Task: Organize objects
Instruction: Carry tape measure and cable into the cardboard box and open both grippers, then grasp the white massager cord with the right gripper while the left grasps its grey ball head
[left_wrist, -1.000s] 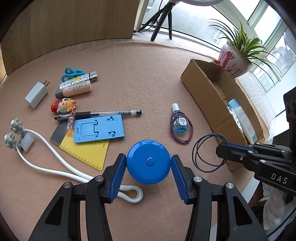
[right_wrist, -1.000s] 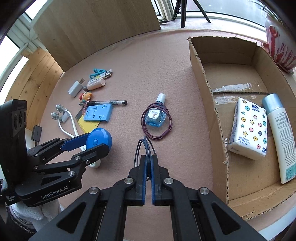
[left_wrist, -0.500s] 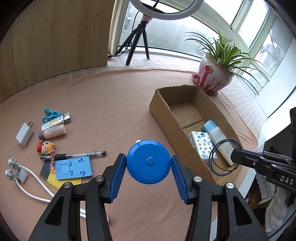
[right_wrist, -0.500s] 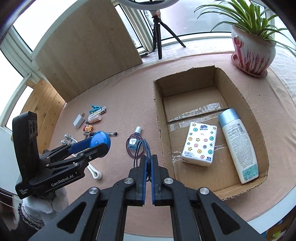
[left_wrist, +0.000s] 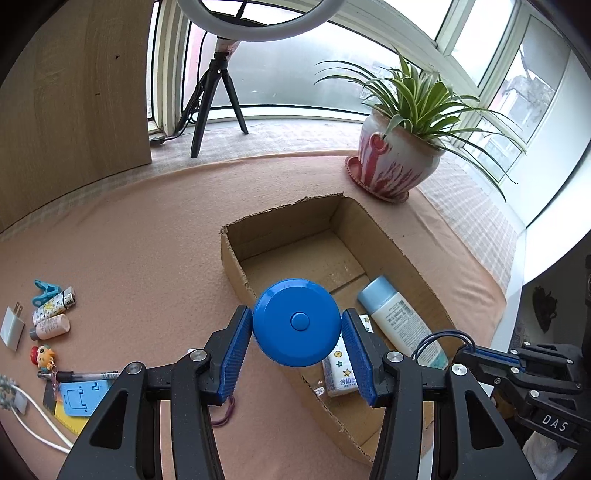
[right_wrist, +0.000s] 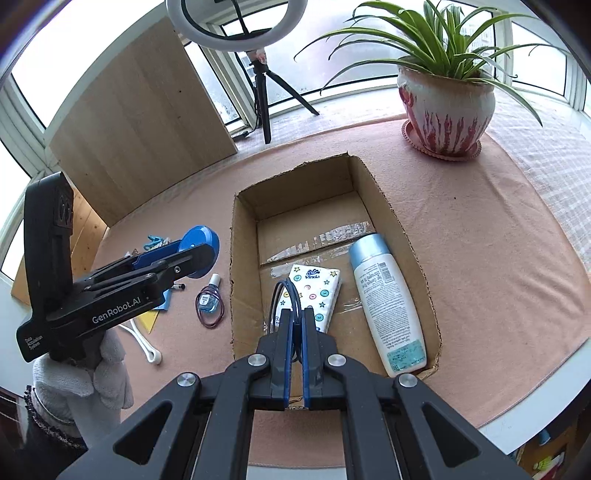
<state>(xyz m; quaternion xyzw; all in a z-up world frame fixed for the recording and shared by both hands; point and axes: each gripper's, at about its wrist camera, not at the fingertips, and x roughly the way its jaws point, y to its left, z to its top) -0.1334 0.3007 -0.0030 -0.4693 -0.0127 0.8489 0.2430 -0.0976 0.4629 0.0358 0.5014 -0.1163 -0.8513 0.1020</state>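
Overhead, the left tool (left_wrist: 296, 334) grips a round blue plastic disc (left_wrist: 296, 322), the right tool (right_wrist: 296, 320) pinching thin dark loops (right_wrist: 282, 301) above the cardboard box (right_wrist: 395, 216).

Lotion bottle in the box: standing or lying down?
Lying down. The lotion bottle rests flat on the floor of the cardboard box, blue cap toward the far end, beside the tissue pack.

The left gripper (left_wrist: 297, 349) is showing black angular linkage arms with silver screws at the joints and blue ribbed pads (left_wrist: 236, 354) — its housing is bearing white "GenRobot.AI" lettering. The right gripper (right_wrist: 295, 332) is showing the same black-and-blue build — "DAS" is printed on its side. A white knit glove (right_wrist: 92, 373) is covering the hand below the left housing.
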